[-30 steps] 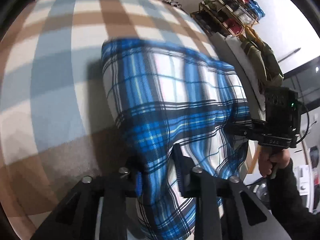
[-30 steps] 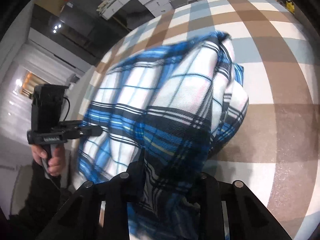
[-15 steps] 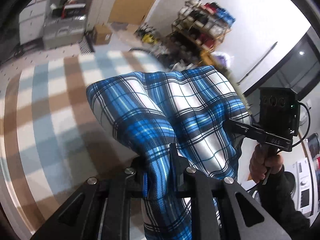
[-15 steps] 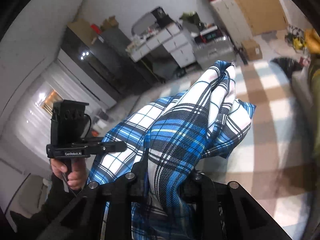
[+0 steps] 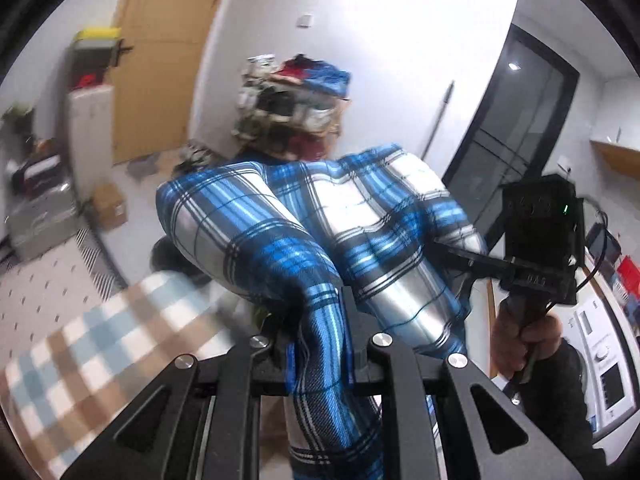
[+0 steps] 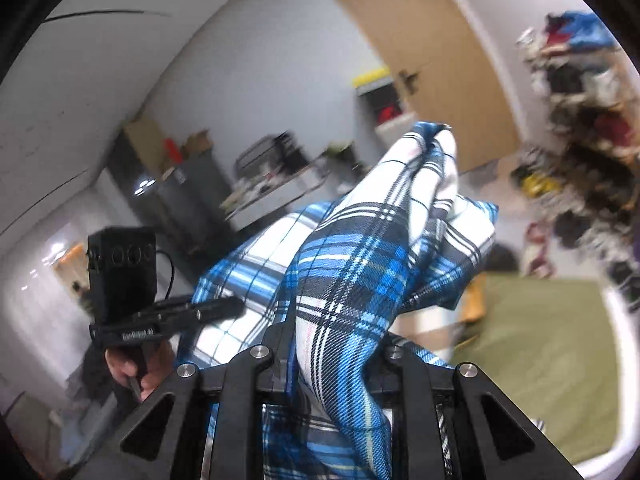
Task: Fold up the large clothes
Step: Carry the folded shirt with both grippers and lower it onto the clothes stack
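Between the two claws hung the blue, white and black plaid cloth garment, raised clear of the brown, blue and cream checked surface at near left; the left claw was clamped on one bunched edge and the right claw on another, its jaws having just tightened, probably to spread the fabric for a fold; far behind stood a wooden door, a cluttered clothes rack and white walls.

The large cotton garment is plaid in bright blue, white and black. A checked cover shows tan, pale blue and cream squares. The tongs are matte black.
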The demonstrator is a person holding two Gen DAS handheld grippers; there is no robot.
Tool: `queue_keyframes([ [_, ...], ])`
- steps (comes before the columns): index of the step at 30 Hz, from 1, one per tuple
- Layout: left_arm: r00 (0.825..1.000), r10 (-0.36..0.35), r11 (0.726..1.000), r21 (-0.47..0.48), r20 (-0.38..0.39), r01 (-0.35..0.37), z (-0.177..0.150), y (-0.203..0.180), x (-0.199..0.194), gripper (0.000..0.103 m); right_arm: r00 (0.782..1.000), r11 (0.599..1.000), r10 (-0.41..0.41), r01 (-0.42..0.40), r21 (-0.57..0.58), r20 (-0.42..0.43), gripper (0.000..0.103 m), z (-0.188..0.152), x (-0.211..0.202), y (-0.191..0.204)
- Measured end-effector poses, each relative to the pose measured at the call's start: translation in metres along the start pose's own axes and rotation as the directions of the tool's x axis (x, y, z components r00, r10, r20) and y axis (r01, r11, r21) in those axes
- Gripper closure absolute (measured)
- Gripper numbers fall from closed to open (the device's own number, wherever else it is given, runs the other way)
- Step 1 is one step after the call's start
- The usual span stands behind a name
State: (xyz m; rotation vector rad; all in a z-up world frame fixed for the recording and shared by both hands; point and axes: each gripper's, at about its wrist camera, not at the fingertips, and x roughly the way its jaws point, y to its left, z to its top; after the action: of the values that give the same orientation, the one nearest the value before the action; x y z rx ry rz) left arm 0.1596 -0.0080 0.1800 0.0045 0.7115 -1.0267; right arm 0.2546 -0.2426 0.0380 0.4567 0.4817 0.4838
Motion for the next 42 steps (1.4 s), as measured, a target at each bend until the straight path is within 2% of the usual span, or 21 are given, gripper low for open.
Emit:
queue_keyframes([
  [3,0.999,-0.047,0.998,-0.034,-0.021,0.046,-0.006,0.002,0.06,0.091,0.995,0.994,-0.101,0.102,0.038,-0.017,0.08,0.01,-0.003,-0.055],
  [6,0.995,-0.018,0.996,-0.084,-0.094,0.01,-0.039,0.015,0.138,0.091,0.979,0.971,-0.174,0.188,0.145,-0.105,0.078,-0.004,0.016,-0.131],
  [8,0.973,0.007,0.992,-0.119,-0.229,-0.035,-0.076,0.03,0.2,0.09,0.949,0.935,-0.246,0.286,0.21,-0.196,0.075,-0.033,0.038,-0.192],
  [10,0.972,0.031,0.987,-0.146,-0.234,-0.067,-0.106,0.044,0.217,0.083,0.921,0.898,-0.282,0.352,0.264,-0.27,0.062,-0.069,0.053,-0.245],
  [11,0.98,0.004,0.987,-0.154,-0.201,-0.036,-0.114,0.049,0.211,0.078,0.947,0.901,-0.223,0.291,0.323,-0.229,0.05,-0.077,0.04,-0.266],
  [12,0.981,-0.027,0.986,-0.164,-0.194,-0.006,-0.117,0.056,0.202,0.072,0.971,0.899,-0.163,0.22,0.378,-0.177,0.05,-0.084,0.026,-0.279],
  [14,0.98,-0.014,0.983,-0.18,-0.2,-0.023,-0.114,0.065,0.183,0.057,0.968,0.909,-0.178,0.231,0.347,-0.178,0.046,-0.089,0.011,-0.276],
  [16,0.984,0.048,0.989,-0.133,-0.173,-0.071,-0.104,0.066,0.152,0.056,0.946,0.923,-0.274,0.309,0.229,-0.17,0.044,-0.087,-0.01,-0.258],
  [18,0.987,0.126,0.989,-0.064,-0.098,-0.133,-0.091,0.054,0.131,0.056,0.905,0.902,-0.401,0.417,0.113,-0.139,0.045,-0.081,-0.029,-0.232],
  [20,0.985,0.175,0.984,0.039,-0.009,-0.174,-0.072,0.034,0.118,0.056,0.857,0.857,-0.515,0.515,0.004,-0.027,0.046,-0.068,-0.049,-0.198],
  [22,0.982,0.189,0.972,0.139,0.017,-0.19,-0.059,0.013,0.13,0.055,0.863,0.86,-0.498,0.504,-0.082,0.083,0.047,-0.065,-0.059,-0.165],
  [25,0.959,0.258,0.934,0.283,-0.115,-0.217,-0.057,0.006,0.197,0.055,0.875,0.848,-0.483,0.476,-0.231,0.029,0.057,-0.076,-0.036,-0.131],
  [26,0.938,0.252,0.943,0.276,-0.237,-0.184,-0.064,0.014,0.227,0.056,0.85,0.813,-0.527,0.499,-0.299,-0.014,0.07,-0.087,-0.017,-0.127],
  [27,0.921,0.264,0.946,0.264,-0.287,-0.189,-0.071,0.028,0.244,0.056,0.797,0.764,-0.598,0.537,-0.359,-0.081,0.083,-0.102,0.004,-0.135],
  [28,0.908,0.283,0.947,0.242,-0.309,-0.213,-0.08,0.037,0.257,0.056,0.755,0.742,-0.639,0.554,-0.377,-0.149,0.089,-0.121,0.021,-0.15],
  [29,0.907,0.275,0.953,0.212,-0.319,-0.215,-0.088,0.045,0.264,0.055,0.74,0.746,-0.646,0.558,-0.364,-0.188,0.09,-0.133,0.029,-0.163],
  [32,0.915,0.272,0.952,0.225,-0.297,-0.21,-0.093,0.047,0.256,0.053,0.783,0.788,-0.599,0.539,-0.298,-0.167,0.089,-0.141,0.022,-0.174],
  [35,0.912,0.308,0.936,0.259,-0.27,-0.239,-0.096,0.035,0.235,0.053,0.784,0.798,-0.593,0.544,-0.258,-0.182,0.089,-0.131,0.006,-0.175],
  [37,0.938,0.264,0.939,0.282,-0.226,-0.196,-0.099,0.018,0.227,0.052,0.784,0.79,-0.603,0.56,-0.249,-0.15,0.089,-0.124,0.01,-0.176],
  [40,0.958,0.162,0.953,0.288,-0.237,-0.09,-0.123,-0.002,0.216,0.052,0.846,0.838,-0.53,0.514,-0.183,-0.053,0.086,-0.099,0.0,-0.162],
  [42,0.956,0.192,0.939,0.325,-0.223,-0.113,-0.143,-0.011,0.231,0.049,0.847,0.828,-0.531,0.519,-0.214,0.0,0.083,-0.077,0.009,-0.146],
])
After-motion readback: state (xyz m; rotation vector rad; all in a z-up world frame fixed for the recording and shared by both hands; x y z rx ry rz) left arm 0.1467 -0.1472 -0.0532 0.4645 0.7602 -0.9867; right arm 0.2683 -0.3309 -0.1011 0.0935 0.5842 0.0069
